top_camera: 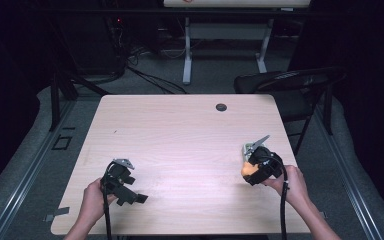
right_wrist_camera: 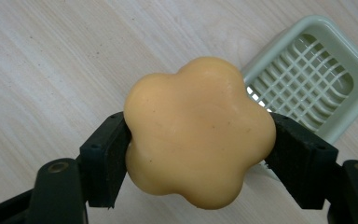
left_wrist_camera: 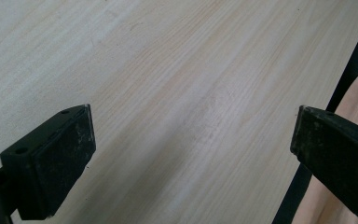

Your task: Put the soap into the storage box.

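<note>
An orange flower-shaped soap (right_wrist_camera: 198,137) sits between the pads of my right gripper (right_wrist_camera: 198,154), which is shut on it and holds it above the table. From above, the soap (top_camera: 248,169) shows as an orange patch under the right gripper (top_camera: 254,167) near the table's right edge. A pale green soap dish (right_wrist_camera: 314,86) with a grid bottom lies on the table just beyond the soap; its edge (top_camera: 248,148) peeks out by the gripper. My left gripper (left_wrist_camera: 191,140) stands open over bare wood, nothing between its pads, at the front left (top_camera: 130,192).
The light wood table (top_camera: 180,135) has a dark cable hole (top_camera: 221,107) near its far edge. A black chair (top_camera: 290,85) stands off the far right corner. White desk legs (top_camera: 187,50) and cables lie on the floor beyond.
</note>
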The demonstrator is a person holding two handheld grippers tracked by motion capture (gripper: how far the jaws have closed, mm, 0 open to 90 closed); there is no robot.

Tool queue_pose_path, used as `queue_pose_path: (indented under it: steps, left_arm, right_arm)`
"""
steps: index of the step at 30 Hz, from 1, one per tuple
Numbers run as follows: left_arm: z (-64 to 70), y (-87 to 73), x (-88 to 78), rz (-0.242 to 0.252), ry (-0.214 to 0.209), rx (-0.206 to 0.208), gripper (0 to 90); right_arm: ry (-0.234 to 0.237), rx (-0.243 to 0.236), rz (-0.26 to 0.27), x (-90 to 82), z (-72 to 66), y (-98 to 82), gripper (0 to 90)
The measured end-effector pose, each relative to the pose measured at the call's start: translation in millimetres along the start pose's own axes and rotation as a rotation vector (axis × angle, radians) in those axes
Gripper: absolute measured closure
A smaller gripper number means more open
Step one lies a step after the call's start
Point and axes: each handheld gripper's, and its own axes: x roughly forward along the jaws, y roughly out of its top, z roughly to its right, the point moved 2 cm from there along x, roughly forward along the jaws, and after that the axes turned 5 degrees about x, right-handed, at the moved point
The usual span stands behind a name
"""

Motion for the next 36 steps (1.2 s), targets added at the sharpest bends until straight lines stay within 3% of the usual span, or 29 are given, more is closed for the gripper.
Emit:
queue_pose_path:
  steps: [15,22,36]
  left_arm:
    - [-0.5,0.3,1.0,-0.011,0.001,0.002,0.1]
    - [-0.1,0.5,1.3,-0.014,-0.001,0.003,0.1]
    - [-0.1,0.8,2.1,-0.015,0.002,0.006,0.1]
  right_arm:
    - [-0.038,0.022,-0.002,-1.2,17.1,6.8,26.7]
    - [-0.035,0.07,0.017,0.1,26.2,9.3,26.7]
    - [-0.049,0.12,-0.005,12.6,52.6,17.5,26.7]
